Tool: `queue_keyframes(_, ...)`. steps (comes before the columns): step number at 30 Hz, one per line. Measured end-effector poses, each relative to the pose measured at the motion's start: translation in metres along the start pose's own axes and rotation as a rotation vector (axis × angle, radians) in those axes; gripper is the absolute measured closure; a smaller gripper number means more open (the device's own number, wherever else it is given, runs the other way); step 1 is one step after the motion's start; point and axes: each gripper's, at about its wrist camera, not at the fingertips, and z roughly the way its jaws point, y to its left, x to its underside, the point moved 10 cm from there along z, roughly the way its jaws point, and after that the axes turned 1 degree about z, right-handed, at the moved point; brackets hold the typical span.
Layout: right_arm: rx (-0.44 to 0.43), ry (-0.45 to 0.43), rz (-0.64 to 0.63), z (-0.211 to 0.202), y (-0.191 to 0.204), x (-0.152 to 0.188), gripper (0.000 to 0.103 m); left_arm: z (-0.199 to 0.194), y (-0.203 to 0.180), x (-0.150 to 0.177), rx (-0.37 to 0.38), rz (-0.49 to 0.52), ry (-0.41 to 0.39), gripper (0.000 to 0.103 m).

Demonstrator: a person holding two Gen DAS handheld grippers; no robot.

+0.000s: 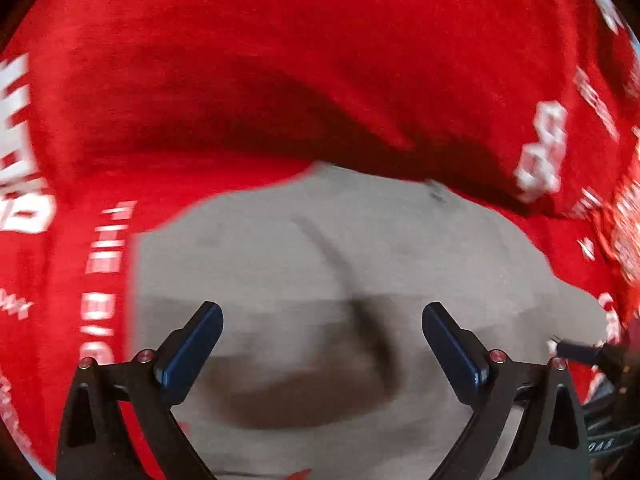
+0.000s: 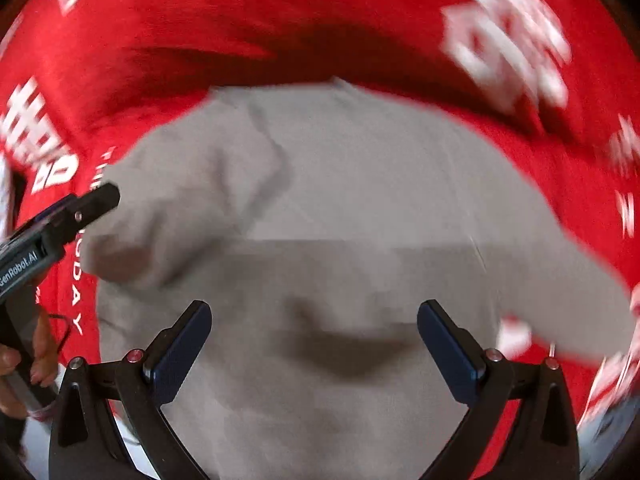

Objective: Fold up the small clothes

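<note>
- Cloth everywhere: a grey garment (image 1: pixel 320 264) lies spread on a red cloth (image 1: pixel 280 60) with white lettering, and it fills the middle of both wrist views.
- Left gripper (image 1: pixel 322 320) hangs over the grey garment, fingers wide apart, nothing between the blue pads (image 1: pixel 192 352).
- Right gripper (image 2: pixel 314 320) same story: fingers spread wide above the garment, pads bare, dark shadow on the fabric just beneath them.
- In the right wrist view the left gripper comes in from the left edge, its black tip at the garment's left border, right at a rumpled fold (image 2: pixel 192 208). Whether that tip touches the fabric, I can't tell.
- A hand (image 2: pixel 24 368) shows at the lower left of that view, wrapped around the left gripper's handle.
- Red cloth rises in a dark fold behind the garment's far edge.
- Both views are smeared with motion blur, lettering mostly unreadable.
</note>
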Motion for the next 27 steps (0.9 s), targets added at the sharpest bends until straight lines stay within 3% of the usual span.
queue_keyframes(3, 0.058, -0.058, -0.133, 0.014, 0.043, -0.035, 0.0, -0.003, 0.059, 0.002, -0.107, -0.077, 0.012, 0.003)
queue_keyframes(5, 0.104, -0.055, -0.197, 0.034, 0.063, -0.054, 0.001, 0.004, 0.099, 0.012, -0.167, -0.134, 0.054, 0.003)
queue_keyframes(8, 0.198, -0.013, -0.247, 0.067, 0.074, -0.07, 0.005, 0.012, 0.123, 0.021, -0.208, -0.166, 0.086, 0.003)
queue_keyframes(9, 0.237, 0.009, -0.255, 0.076, 0.073, -0.071, 0.016, 0.015, 0.13, 0.027, -0.214, -0.17, 0.1, 0.003)
queue_keyframes(10, 0.253, 0.032, -0.256, 0.084, 0.07, -0.07, 0.064, 0.02, 0.129, 0.031, -0.216, -0.171, 0.112, 0.003)
queue_keyframes(11, 0.198, 0.055, -0.226, 0.09, 0.069, -0.068, 0.092, 0.023, 0.132, 0.037, -0.211, -0.177, 0.128, 0.003)
queue_keyframes(14, 0.134, -0.04, -0.102, 0.066, 0.049, -0.076, 0.093, 0.026, 0.128, 0.04, -0.204, -0.185, 0.131, 0.003)
queue_keyframes(18, -0.047, -0.172, 0.15, 0.025, -0.002, -0.071, 0.093, 0.012, 0.124, 0.036, -0.22, -0.165, 0.096, 0.003)
queue_keyframes(20, -0.099, -0.17, 0.284, 0.025, -0.033, -0.057, 0.092, 0.004, 0.126, 0.034, -0.228, -0.16, 0.086, 0.003)
queue_keyframes(23, -0.203, -0.085, 0.491, 0.037, -0.07, -0.012, 0.084, -0.004, 0.132, 0.044, -0.236, -0.163, 0.095, 0.003)
queue_keyframes(25, -0.252, -0.034, 0.606, 0.045, -0.086, 0.015, 0.061, -0.003, 0.134, 0.052, -0.253, -0.148, 0.122, 0.003)
queue_keyframes(27, -0.319, -0.053, 0.68, 0.043, -0.087, 0.024, 0.056, 0.001, 0.135, 0.057, -0.247, -0.149, 0.142, 0.003)
